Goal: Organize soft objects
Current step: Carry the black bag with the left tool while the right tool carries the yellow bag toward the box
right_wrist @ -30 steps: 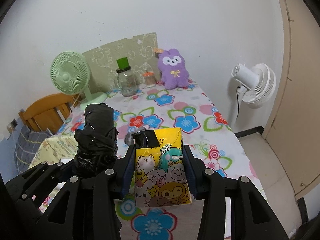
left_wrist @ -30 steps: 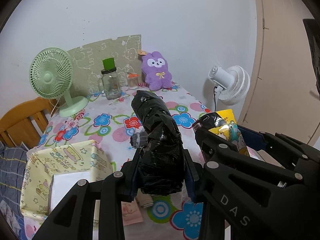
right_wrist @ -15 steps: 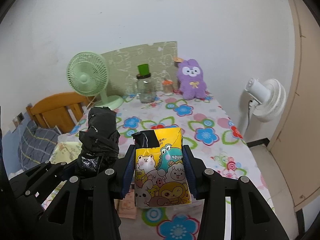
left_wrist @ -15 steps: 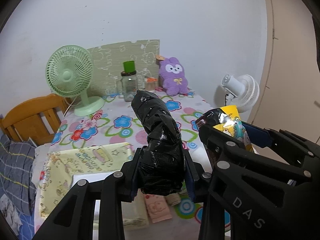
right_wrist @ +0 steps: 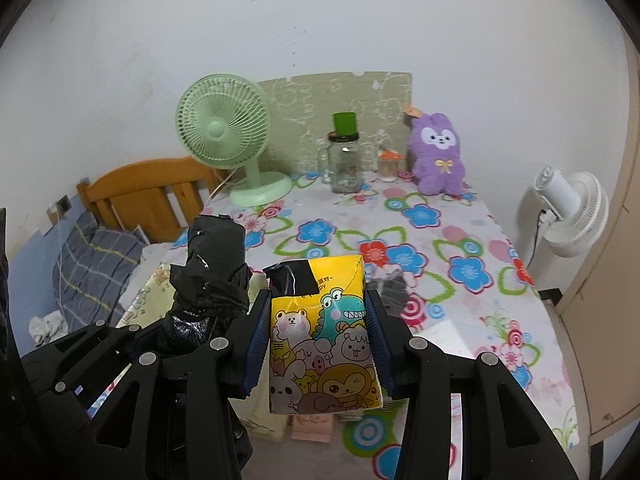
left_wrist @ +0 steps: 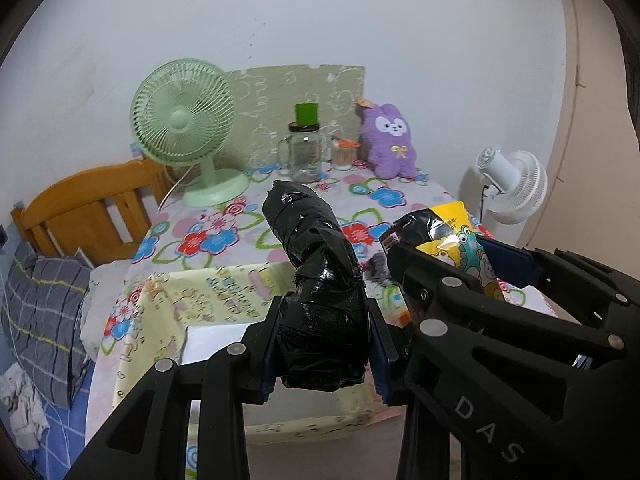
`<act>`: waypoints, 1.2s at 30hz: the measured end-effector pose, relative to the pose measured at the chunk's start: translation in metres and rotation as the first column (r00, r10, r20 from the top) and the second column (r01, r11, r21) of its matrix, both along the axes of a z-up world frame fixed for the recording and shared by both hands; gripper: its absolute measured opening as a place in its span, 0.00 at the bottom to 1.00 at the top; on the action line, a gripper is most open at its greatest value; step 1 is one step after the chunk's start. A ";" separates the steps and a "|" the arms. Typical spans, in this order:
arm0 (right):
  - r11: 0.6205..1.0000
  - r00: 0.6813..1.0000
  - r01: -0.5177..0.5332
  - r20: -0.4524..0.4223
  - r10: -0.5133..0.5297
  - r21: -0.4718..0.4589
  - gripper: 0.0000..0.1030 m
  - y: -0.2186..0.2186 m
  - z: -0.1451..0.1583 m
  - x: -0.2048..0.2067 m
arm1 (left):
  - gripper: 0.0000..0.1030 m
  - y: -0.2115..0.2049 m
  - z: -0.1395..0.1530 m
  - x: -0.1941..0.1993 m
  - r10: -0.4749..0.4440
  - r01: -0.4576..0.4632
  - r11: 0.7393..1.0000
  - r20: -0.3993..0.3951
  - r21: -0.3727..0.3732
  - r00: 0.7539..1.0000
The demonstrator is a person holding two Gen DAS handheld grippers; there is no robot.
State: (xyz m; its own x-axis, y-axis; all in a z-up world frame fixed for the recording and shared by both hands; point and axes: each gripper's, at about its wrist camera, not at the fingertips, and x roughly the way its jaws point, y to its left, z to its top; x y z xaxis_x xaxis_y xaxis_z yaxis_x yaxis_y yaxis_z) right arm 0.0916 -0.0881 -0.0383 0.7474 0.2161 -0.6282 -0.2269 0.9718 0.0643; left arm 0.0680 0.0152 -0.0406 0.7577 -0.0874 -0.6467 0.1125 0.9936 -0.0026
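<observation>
Above the near edge of a flower-patterned tablecloth (right_wrist: 460, 240), two black hand-held grippers hovered side by side, each pinching a soft object. At lower centre of the left wrist view, the left gripper (left_wrist: 323, 350) had its jaws pressed against a crinkled black plastic-wrapped bundle (left_wrist: 320, 292), which stood upright between the blue pads and rose toward mid-frame. At lower centre of the right wrist view, the right gripper (right_wrist: 318, 344) clamped a yellow cartoon-animal packet with a black top corner (right_wrist: 322, 336), held upright between its pads. Each object also showed at the edge of the other camera's view: the bundle at left of the right view, the packet at right of the left view.

At upper centre, against the wall, stood a mint-green desk fan (right_wrist: 224, 140), a clear glass jar with a green cup on top (right_wrist: 346, 156) and a purple plush rabbit (right_wrist: 438, 156). A white floor fan (right_wrist: 572, 212) stood at right.

Compared with a second earlier, both grippers had drawn back from the table: the far objects looked smaller, and more of the pale yellow printed cloth (left_wrist: 192, 300) and wooden bed frame (left_wrist: 88, 208) had come into view. Both grips were unchanged.
</observation>
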 end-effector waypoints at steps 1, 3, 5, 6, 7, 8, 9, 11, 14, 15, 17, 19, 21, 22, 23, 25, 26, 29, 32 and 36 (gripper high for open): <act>1.000 1.000 -0.006 -0.004 0.006 -0.001 0.47 0.004 -0.001 0.002 | 0.37 0.004 -0.002 0.001 0.005 -0.005 1.000 -0.007 -0.001 1.000; 1.000 1.000 -0.019 -0.012 0.019 0.000 0.47 0.011 -0.004 0.005 | 0.37 0.012 -0.006 0.004 0.018 -0.018 1.000 -0.021 -0.003 1.000; 1.000 0.999 -0.030 -0.018 0.030 0.001 0.47 0.018 -0.006 0.009 | 0.37 0.018 -0.010 0.006 0.034 -0.034 0.999 -0.034 0.000 0.999; 0.999 0.999 -0.036 -0.021 0.036 0.002 0.47 0.020 -0.007 0.011 | 0.37 0.022 -0.012 0.007 0.040 -0.040 0.999 -0.041 0.000 0.998; 0.999 0.999 -0.045 -0.026 0.045 0.003 0.47 0.025 -0.009 0.014 | 0.37 0.025 -0.014 0.008 0.047 -0.047 0.999 -0.048 -0.001 0.998; 0.999 0.998 -0.050 -0.029 0.050 0.003 0.47 0.028 -0.010 0.016 | 0.37 0.029 -0.016 0.010 0.056 -0.056 0.998 -0.057 -0.003 0.997; 0.998 0.998 -0.057 -0.033 0.057 0.005 0.47 0.031 -0.011 0.018 | 0.37 0.032 -0.018 0.012 0.062 -0.062 0.998 -0.064 -0.005 0.996; 0.997 0.996 -0.074 -0.043 0.074 0.010 0.47 0.039 -0.015 0.023 | 0.37 0.039 -0.021 0.015 0.077 -0.078 0.997 -0.077 -0.008 0.994; 0.995 0.994 -0.094 -0.056 0.095 0.014 0.47 0.049 -0.019 0.031 | 0.37 0.047 -0.026 0.019 0.096 -0.097 0.995 -0.093 -0.005 0.991; 0.995 0.993 -0.100 -0.060 0.101 0.015 0.47 0.051 -0.020 0.032 | 0.37 0.051 -0.028 0.020 0.103 -0.104 0.995 -0.101 -0.003 0.990; 0.993 0.991 -0.113 -0.069 0.114 0.017 0.47 0.057 -0.023 0.037 | 0.37 0.056 -0.033 0.023 0.116 -0.117 0.993 -0.117 0.001 0.986; 0.992 0.989 -0.123 -0.079 0.123 0.017 0.47 0.064 -0.027 0.040 | 0.38 0.062 -0.037 0.026 0.131 -0.131 0.991 -0.134 0.005 0.982; 0.991 0.987 -0.134 -0.092 0.135 0.020 0.47 0.071 -0.032 0.045 | 0.40 0.068 -0.042 0.028 0.144 -0.145 0.989 -0.150 0.008 0.978; 0.990 0.986 -0.137 -0.098 0.138 0.020 0.47 0.073 -0.033 0.046 | 0.40 0.071 -0.043 0.029 0.149 -0.150 0.989 -0.156 0.008 0.976; 0.990 0.984 -0.142 -0.104 0.143 0.021 0.47 0.076 -0.035 0.048 | 0.40 0.074 -0.045 0.030 0.158 -0.159 0.987 -0.165 0.010 0.974; 0.988 0.982 -0.150 -0.116 0.152 0.023 0.47 0.081 -0.039 0.051 | 0.43 0.078 -0.049 0.034 0.167 -0.168 0.986 -0.180 0.013 0.969; 0.988 0.981 -0.152 -0.121 0.154 0.023 0.47 0.082 -0.041 0.053 | 0.46 0.080 -0.050 0.036 0.170 -0.170 0.985 -0.185 0.018 0.968; 0.987 0.977 -0.157 -0.143 0.160 0.026 0.47 0.088 -0.047 0.058 | 0.59 0.084 -0.052 0.040 0.177 -0.174 0.984 -0.190 0.031 0.966; 0.986 0.973 -0.163 -0.160 0.165 0.029 0.48 0.092 -0.052 0.062 | 0.66 0.088 -0.053 0.042 0.175 -0.174 0.984 -0.190 0.025 0.966; 0.985 0.968 -0.165 -0.183 0.172 0.049 0.50 0.095 -0.057 0.066 | 0.71 0.090 -0.054 0.043 0.176 -0.175 0.984 -0.193 0.023 0.965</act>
